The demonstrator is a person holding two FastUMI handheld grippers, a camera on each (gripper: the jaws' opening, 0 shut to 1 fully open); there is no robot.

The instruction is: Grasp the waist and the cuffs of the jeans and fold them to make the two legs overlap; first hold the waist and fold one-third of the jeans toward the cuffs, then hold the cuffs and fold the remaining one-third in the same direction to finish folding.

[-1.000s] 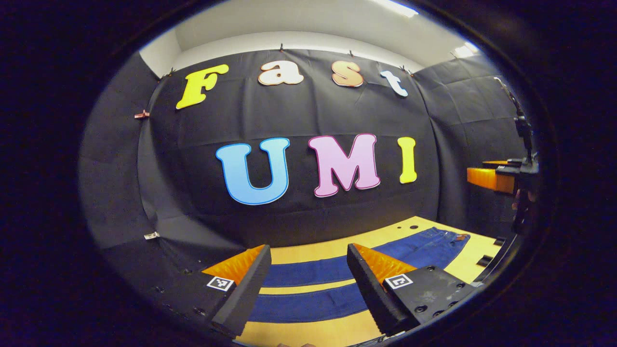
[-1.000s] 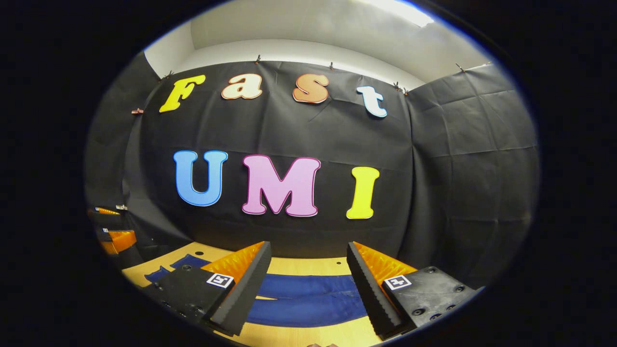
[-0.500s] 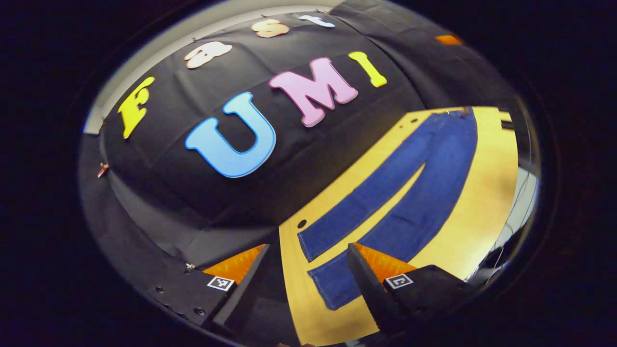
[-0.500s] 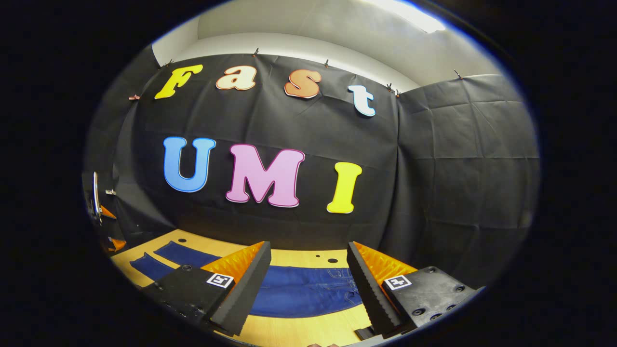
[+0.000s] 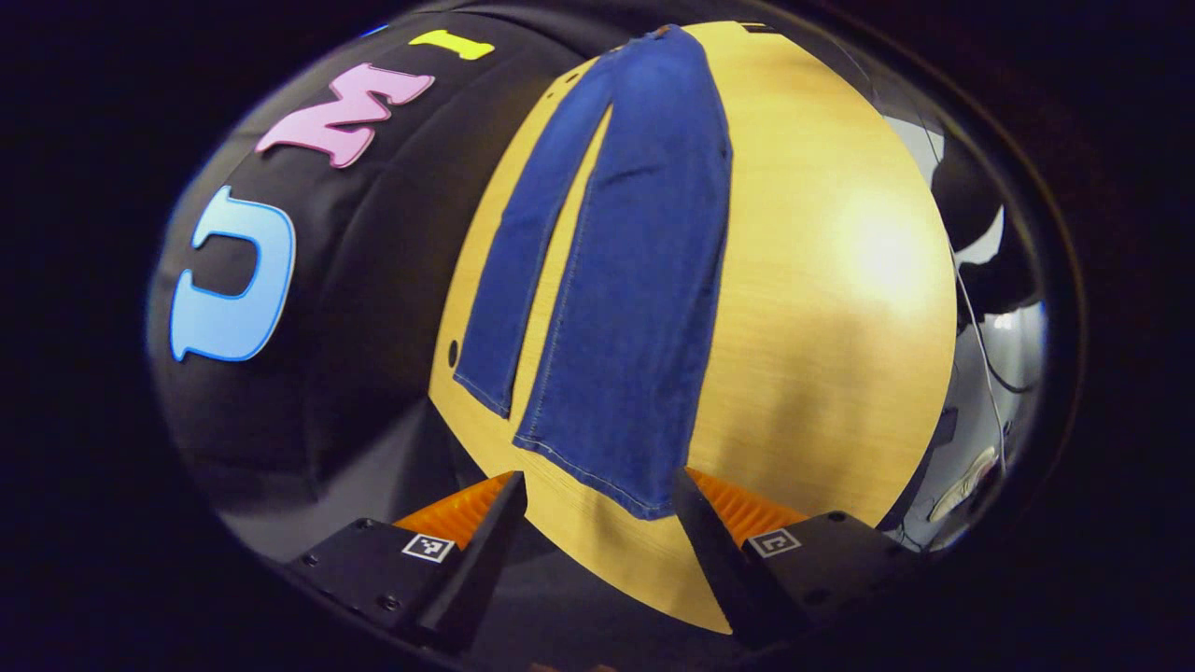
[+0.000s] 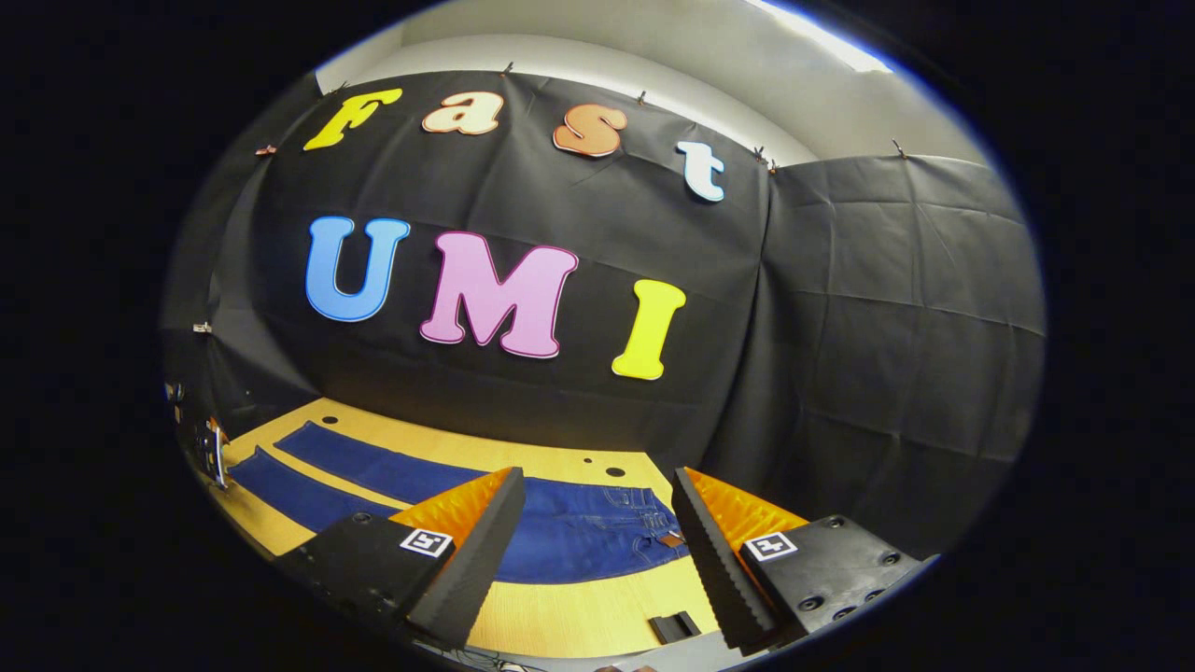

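We have the jeans (image 5: 616, 280) spread flat on the wooden table (image 5: 822, 280), legs side by side with a strip of tabletop showing between them, so neither fold has begun. Our left gripper (image 5: 597, 523) hangs above the cuff end, tipped down along the legs, jaws wide and holding nothing; the nearer cuff (image 5: 597, 476) lies between its fingers in the left gripper view, which suits a grasp there. The waist (image 5: 665, 37) lies at the far end of the table in that view

In the right gripper view, our right gripper (image 6: 597, 532) is level and low over the waist, also spread wide and empty, with the waistband (image 6: 644, 523) and its small leather patch (image 6: 668, 539) showing in the gap. We judge each tool is stationed at its own end so that both ends of one leg can be lifted together and laid over the other. A small black block (image 6: 674, 627) sits at the table's near edge, just beside the right gripper's path, so we would watch it
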